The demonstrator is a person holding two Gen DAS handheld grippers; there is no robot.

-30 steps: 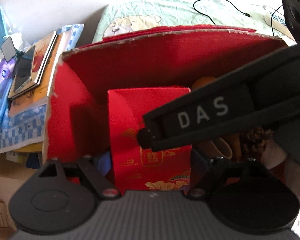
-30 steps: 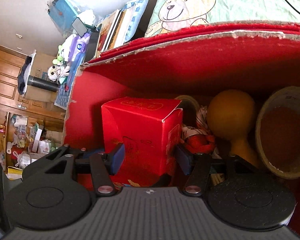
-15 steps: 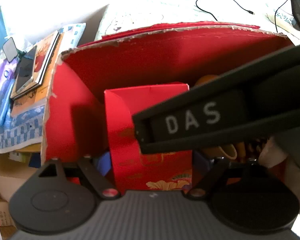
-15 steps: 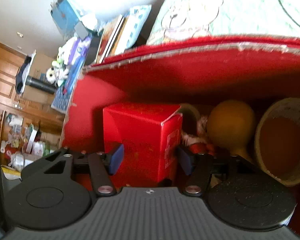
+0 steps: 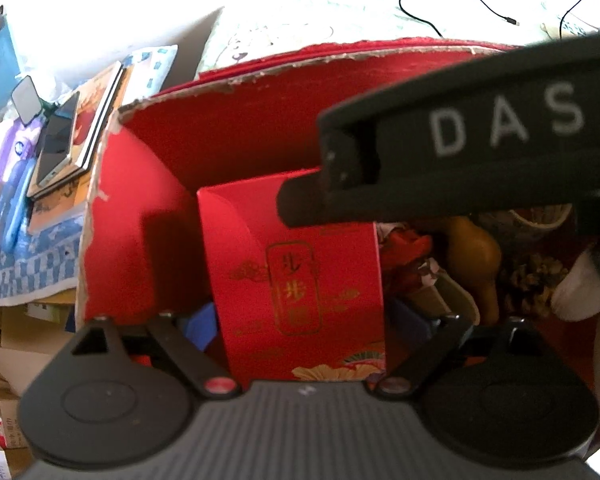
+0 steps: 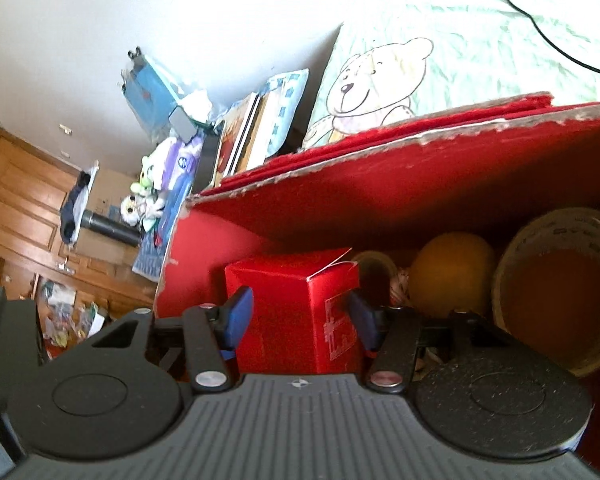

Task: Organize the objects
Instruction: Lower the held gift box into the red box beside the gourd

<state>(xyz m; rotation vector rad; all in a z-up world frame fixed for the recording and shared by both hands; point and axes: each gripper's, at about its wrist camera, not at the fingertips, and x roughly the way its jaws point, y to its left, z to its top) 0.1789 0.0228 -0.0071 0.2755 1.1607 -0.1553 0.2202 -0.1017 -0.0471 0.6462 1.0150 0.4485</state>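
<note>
A small red gift box point(image 5: 300, 280) with gold print stands upright in the left corner of a large red cardboard box point(image 5: 240, 128). My left gripper point(image 5: 300, 320) straddles the gift box, with its blue pads point(image 5: 198, 326) against both sides, shut on it. The right tool's black body marked DAS point(image 5: 460, 160) crosses above the gift box in the left wrist view. In the right wrist view the gift box point(image 6: 292, 312) lies beyond my right gripper point(image 6: 298, 316), which is open and holds nothing.
Beside the gift box lie a yellow gourd point(image 6: 452, 276), a wide roll of tape point(image 6: 556, 292), red wrapping point(image 5: 404, 256) and a pine cone point(image 5: 532, 280). The big box has a torn rim point(image 6: 380, 148). A bear-print sheet point(image 6: 380, 76) lies behind it, and stacked books point(image 5: 80, 140) at left.
The right gripper has drawn back and up from the gift box, which now looks smaller in its view. In the left wrist view its body has slid up and right. My left gripper has barely moved.
</note>
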